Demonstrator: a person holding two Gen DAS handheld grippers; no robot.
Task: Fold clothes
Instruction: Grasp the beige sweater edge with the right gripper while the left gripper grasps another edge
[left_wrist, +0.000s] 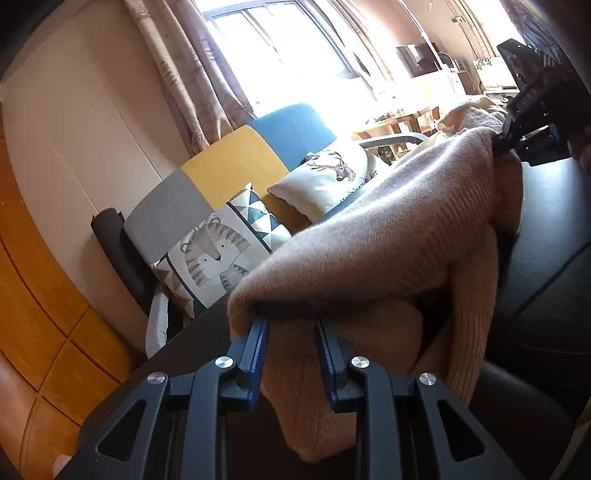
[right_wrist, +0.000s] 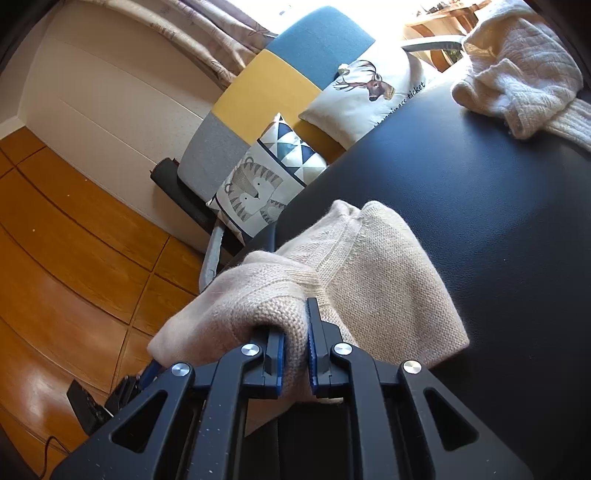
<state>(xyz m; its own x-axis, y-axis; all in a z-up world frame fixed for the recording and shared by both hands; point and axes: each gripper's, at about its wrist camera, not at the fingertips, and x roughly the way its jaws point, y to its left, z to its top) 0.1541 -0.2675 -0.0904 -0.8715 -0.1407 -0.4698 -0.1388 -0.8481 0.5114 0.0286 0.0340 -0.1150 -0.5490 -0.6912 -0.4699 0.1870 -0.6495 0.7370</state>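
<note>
Left wrist view: your left tongs (left_wrist: 291, 325) grip a fold of the beige sweater (left_wrist: 369, 236), the knit bunched between the two blue pads (left_wrist: 258, 354). The sweater hangs in a lifted span above the black surface (left_wrist: 546, 229), running up and to the right to your right tongs (left_wrist: 498, 144), which pinch its far edge. Part of the knit droops below the span toward the surface. Behind stand a patchwork sofa (left_wrist: 236, 158), a tiger cushion (left_wrist: 218, 258) and a deer cushion (left_wrist: 325, 177).

Right wrist view: your right tongs (right_wrist: 295, 332) are closed narrowly on a thick fold of the sweater (right_wrist: 376, 266), with knit draped over the left finger (right_wrist: 275, 350). Beyond the tongs the sweater lies on the surface (right_wrist: 498, 221), near its edge. A white knit (right_wrist: 517, 74) lies well apart, at the far right corner of the surface. The wooden floor (right_wrist: 74, 240) shows at left, the sofa (right_wrist: 280, 74) and both cushions beyond.
</note>
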